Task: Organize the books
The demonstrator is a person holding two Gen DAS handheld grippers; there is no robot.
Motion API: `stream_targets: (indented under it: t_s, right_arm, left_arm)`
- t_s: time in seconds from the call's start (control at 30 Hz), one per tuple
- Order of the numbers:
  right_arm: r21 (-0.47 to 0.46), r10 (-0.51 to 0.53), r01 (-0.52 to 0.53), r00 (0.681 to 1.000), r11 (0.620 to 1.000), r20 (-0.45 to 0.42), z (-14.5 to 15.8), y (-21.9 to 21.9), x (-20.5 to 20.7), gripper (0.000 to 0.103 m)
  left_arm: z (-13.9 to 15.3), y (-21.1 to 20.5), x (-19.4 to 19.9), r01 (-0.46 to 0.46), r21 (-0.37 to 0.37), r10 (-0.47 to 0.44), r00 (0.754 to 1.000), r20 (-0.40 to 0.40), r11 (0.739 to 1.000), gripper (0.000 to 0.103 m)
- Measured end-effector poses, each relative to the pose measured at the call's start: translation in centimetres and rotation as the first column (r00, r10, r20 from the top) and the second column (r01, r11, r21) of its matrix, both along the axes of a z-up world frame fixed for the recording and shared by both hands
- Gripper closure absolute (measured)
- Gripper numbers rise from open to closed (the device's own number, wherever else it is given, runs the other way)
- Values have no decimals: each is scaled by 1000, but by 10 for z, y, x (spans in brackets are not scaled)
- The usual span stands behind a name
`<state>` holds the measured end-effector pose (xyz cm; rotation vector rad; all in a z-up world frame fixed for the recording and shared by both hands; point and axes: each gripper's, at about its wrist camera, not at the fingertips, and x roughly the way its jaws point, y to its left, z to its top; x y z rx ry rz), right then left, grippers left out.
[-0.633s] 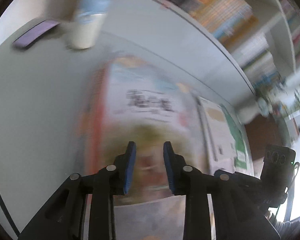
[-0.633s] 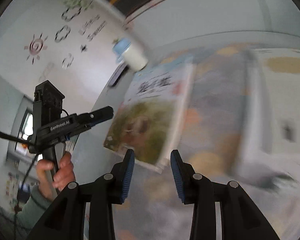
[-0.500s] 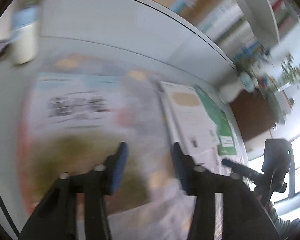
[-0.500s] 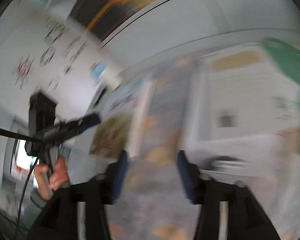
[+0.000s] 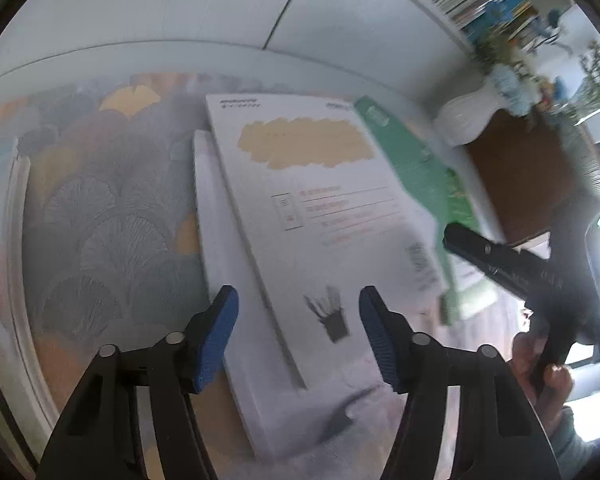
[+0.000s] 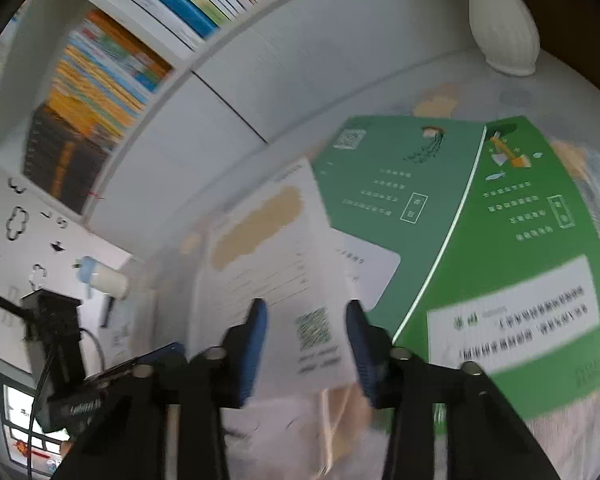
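While the patterned tablecloth point(image 5: 100, 216) covers the table, two green books point(image 6: 500, 240) lie flat on it, right next to a white book point(image 5: 324, 216) w/ a tan patch; the white book sits on top of another white one; left gripper point(image 5: 298, 336) is wide open above it, not touching; right gripper point(image 6: 306, 354) is open too, fingers on both sides of the white book's corner.

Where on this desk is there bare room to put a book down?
Free: the patterned mat left of the white book, up to the pale edge at far left. Crowded: rightward, where the white book overlaps the green books, with a white vase behind.
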<state>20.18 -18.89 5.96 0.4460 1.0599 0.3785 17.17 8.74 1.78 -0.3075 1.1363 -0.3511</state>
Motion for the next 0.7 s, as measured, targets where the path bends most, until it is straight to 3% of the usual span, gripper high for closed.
stream_targets:
  t_s: [0.13,0.4,0.6,0.7]
  right_arm:
    - [-76,-7,7,1000,997,-2,-18,5,17,76]
    - [-29,20,-21,999,999,-28,-22,-6,-5,76]
    - [-49,-14,11,998,999,-68,-21,-30,-82,74]
    - [-32,-38,34,990,999,-135,-31,-45,-128,74]
  left_arm:
    - [-2,-5,0,4,-17,-3,1000,11,1000,48]
    - [-3,-10,-26,-22,-59,23,1000,4,998,47]
    - [-11,-33,-96,63,-72,-64,998,-23,995,47]
    - [-18,-39,-134,83,-60,-85,996,-35,995,47]
